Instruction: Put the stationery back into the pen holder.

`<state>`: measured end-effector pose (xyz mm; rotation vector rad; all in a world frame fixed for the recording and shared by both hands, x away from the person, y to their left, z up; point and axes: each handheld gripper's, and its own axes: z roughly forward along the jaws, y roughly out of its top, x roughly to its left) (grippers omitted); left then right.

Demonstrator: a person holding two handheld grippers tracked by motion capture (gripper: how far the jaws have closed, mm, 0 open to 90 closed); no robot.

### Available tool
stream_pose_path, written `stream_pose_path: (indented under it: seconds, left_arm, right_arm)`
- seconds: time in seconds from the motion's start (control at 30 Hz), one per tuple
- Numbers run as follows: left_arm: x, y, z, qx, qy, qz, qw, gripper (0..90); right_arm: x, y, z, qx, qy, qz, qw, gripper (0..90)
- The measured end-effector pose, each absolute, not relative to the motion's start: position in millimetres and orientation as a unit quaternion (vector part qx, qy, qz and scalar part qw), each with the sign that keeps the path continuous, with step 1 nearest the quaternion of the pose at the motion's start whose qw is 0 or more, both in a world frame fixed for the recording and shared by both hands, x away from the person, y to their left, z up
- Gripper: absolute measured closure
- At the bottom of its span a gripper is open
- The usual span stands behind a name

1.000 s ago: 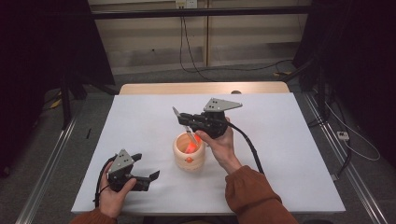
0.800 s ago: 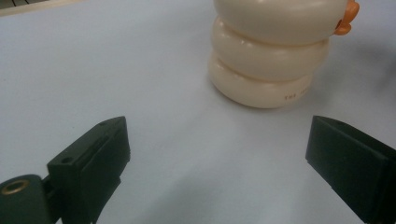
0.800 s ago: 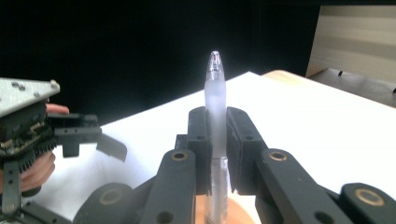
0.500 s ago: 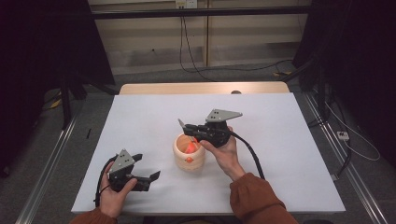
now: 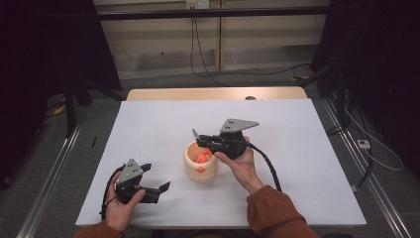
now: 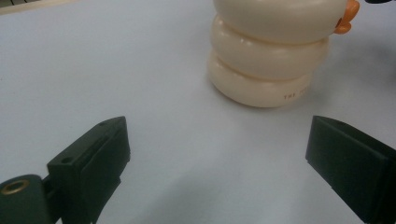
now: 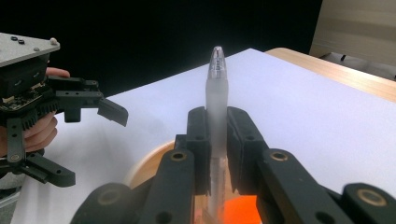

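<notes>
You are holding a frosted pen (image 7: 217, 100) clamped between the 2 jaws of your right gripper (image 5: 204, 142), its clear rounded tip sticking out beyond the pads and its lower end dipping into the cream ringed holder (image 5: 200, 163) at the middle of the white table (image 5: 307, 148). The holder is showing 3 stacked rounded rings in the left gripper view, and small dark print at the foot of the lowest ring is reading "THE", the rest cut off by the curve. Inside the holder, orange items (image 5: 201, 157) are glowing, and 1 orange tip (image 6: 349, 16) is poking over the rim. Your left gripper (image 5: 159, 189) is resting near the table's front left edge, its jaws standing wide apart with nothing but bare tabletop between them, pointing toward the holder. A black cable (image 5: 266, 166) is trailing from the right gripper past your rust-coloured sleeve (image 5: 275, 213). Beyond the white top, a wooden table edge (image 5: 213, 93) and loose cables (image 5: 213, 59) on the floor are lying in view.
</notes>
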<state>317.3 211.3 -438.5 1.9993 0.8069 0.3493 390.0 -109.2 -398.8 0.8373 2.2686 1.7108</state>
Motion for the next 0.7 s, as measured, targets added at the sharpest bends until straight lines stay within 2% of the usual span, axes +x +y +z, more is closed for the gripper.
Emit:
stream_pose_path:
  seconds: [0.27, 0.4, 0.7]
  left_arm:
    - [317, 211, -439, 0.811, 0.331, 0.141, 0.461, 6.2]
    - [317, 211, -439, 0.813, 0.328, 0.143, 0.460, 6.2]
    - [318, 212, -439, 0.812, 0.328, 0.142, 0.461, 6.2]
  right_arm:
    - [392, -113, -398, 0.285, 0.770, 0.565, 0.086, 76.1]
    - [392, -115, -397, 0.286, 0.768, 0.567, 0.083, 68.8]
    - [392, -127, -394, 0.285, 0.780, 0.552, 0.079, 46.3]
